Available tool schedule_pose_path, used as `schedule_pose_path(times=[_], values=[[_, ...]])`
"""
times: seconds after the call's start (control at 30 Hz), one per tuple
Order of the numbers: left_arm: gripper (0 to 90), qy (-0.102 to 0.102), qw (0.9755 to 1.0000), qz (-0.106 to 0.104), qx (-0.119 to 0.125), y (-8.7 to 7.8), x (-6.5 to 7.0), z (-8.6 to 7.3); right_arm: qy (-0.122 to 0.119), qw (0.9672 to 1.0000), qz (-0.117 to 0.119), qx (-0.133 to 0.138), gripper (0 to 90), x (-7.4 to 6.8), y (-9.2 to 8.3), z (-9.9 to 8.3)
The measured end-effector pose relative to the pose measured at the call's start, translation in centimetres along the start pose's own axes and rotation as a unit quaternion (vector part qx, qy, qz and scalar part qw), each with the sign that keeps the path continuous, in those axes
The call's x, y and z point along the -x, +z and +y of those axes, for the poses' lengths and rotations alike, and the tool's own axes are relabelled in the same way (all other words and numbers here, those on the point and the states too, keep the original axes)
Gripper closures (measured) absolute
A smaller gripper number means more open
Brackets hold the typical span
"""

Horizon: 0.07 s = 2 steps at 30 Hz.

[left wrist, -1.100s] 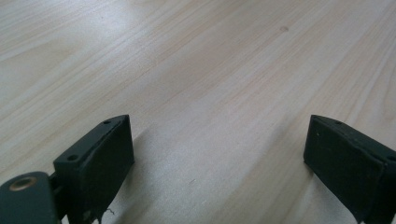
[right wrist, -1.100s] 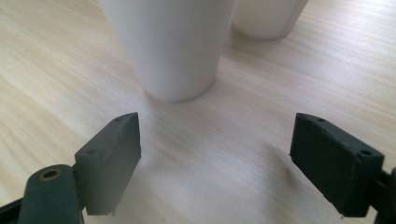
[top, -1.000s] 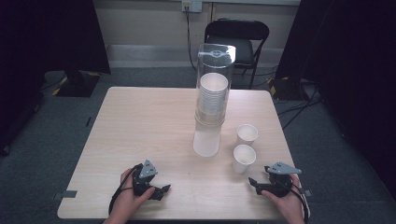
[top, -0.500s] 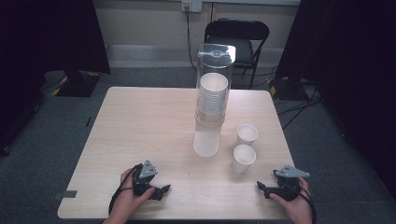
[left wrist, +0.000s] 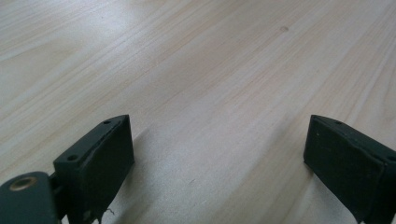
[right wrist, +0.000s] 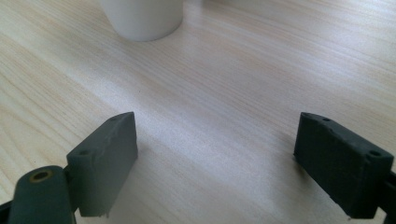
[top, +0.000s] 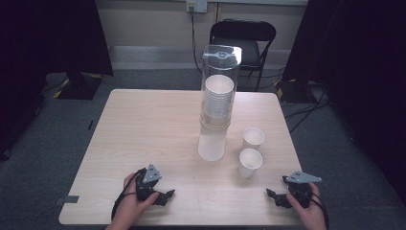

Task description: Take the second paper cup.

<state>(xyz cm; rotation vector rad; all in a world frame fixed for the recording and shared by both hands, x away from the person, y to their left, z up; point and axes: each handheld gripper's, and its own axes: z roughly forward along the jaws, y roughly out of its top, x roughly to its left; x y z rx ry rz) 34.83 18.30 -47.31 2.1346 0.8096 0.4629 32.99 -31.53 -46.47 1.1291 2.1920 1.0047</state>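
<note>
1. The left tongs (top: 165, 195) are resting low near the table's (top: 143, 124) near-left corner, jaws standing wide with nothing but bare wood between them in the left gripper view; parked there, they are staying clear of the cups.
2. The right tongs (top: 274, 197) are sitting by the near-right corner, jaws also spread wide and empty, pointing toward the table's middle. I judge they are lined up for the nearest cup.
3. That near cup (top: 250, 162) is standing upright toward the near-right part of the table, just ahead of the right tongs; its white base (right wrist: 142, 16) is showing at the top of the right gripper view, apart from the jaws.
4. A second cup (top: 253, 138) is standing upright just behind it, closer to the right edge, the two apart but near, as if set out in a row.
5. The tall stack of cups (top: 219, 103), under a clear tube cover (top: 221, 60), is rising at the table's centre, within reach of either hand.
6. A folding chair (top: 244, 36) is standing beyond the far edge.
</note>
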Motion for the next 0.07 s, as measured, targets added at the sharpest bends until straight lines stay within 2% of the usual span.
schedule_pose_path(times=[0.07], values=[[7.9, 0.0, 1.0, 0.0, 0.0, 0.0, 0.0, 0.0, 0.0, 1.0, 0.0, 0.0, 12.7, 0.0, 0.0, 0.0]])
